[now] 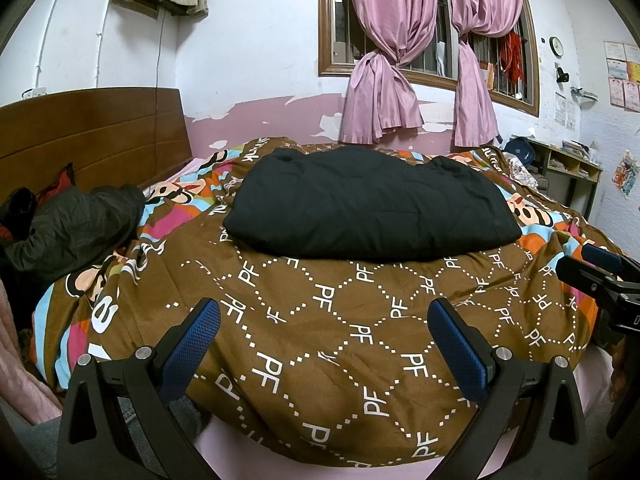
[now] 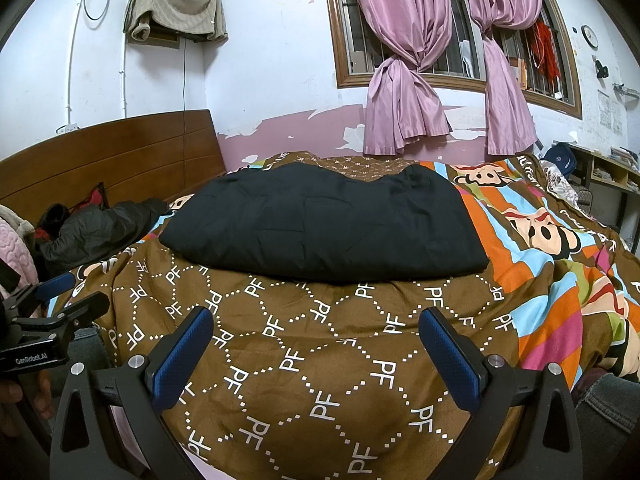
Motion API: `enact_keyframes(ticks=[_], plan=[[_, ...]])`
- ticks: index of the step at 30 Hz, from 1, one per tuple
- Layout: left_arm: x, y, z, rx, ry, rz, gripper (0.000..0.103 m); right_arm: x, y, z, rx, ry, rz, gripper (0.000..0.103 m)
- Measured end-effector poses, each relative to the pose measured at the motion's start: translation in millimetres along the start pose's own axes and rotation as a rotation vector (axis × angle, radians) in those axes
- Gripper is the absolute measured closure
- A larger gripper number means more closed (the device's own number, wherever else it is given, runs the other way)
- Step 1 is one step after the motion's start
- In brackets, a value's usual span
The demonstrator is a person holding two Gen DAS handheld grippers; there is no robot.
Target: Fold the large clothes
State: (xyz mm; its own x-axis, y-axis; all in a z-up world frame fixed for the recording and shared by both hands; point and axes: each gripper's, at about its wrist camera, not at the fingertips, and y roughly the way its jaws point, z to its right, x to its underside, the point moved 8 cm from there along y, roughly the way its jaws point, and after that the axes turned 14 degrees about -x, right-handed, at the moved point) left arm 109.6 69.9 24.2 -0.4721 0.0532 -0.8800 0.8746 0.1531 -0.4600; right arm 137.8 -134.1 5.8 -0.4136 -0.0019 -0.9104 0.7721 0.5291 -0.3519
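Both grippers I am holding above the near edge of the bed, and both have their blue-padded fingers spread wide apart with nothing between them. My left gripper [image 1: 324, 340] looks over the brown quilt [image 1: 360, 340] printed with white "PF" letters, and my right gripper [image 2: 316, 344] looks over the same quilt [image 2: 320, 360] from a place a little more to the right. In the left wrist view I see the right gripper at 3 o'clock, at the frame edge, and in the right wrist view the left gripper appears at 9 o'clock; they are side by side and apart from each other. The black garment [image 1: 368, 208] lies on the quilt at 12 o'clock from both grippers, well apart from the fingers. It is already a thick folded bundle, wide from side to side, with its near edge rounded and lying flat on the cover [image 2: 324, 224]. A second dark jacket [image 1: 76, 224] lies crumpled at 9 o'clock near the wooden headboard [image 1: 92, 136]. Behind the bed, at 12 to 1 o'clock, pink curtains [image 1: 384, 80] are tied in knots before the barred window [image 2: 472, 56]. At 5 o'clock in the right wrist view, a leg in grey jeans [image 2: 608, 408] stands just beside the bed.
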Motion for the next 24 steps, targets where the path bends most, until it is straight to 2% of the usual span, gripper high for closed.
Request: enact_keyframes(ticks=[9, 17, 24], plan=[[5, 6, -6, 0.006, -0.018, -0.028, 0.002, 0, 0, -1, 0.0, -0.001, -0.001, 0.0], [11, 12, -18, -0.047, -0.05, -0.076, 0.002, -1, 1, -1, 0.001, 0.0, -0.001, 0.0], [15, 15, -21, -0.042, -0.05, -0.092, 0.002, 0, 1, -1, 0.0, 0.0, -0.003, 0.0]])
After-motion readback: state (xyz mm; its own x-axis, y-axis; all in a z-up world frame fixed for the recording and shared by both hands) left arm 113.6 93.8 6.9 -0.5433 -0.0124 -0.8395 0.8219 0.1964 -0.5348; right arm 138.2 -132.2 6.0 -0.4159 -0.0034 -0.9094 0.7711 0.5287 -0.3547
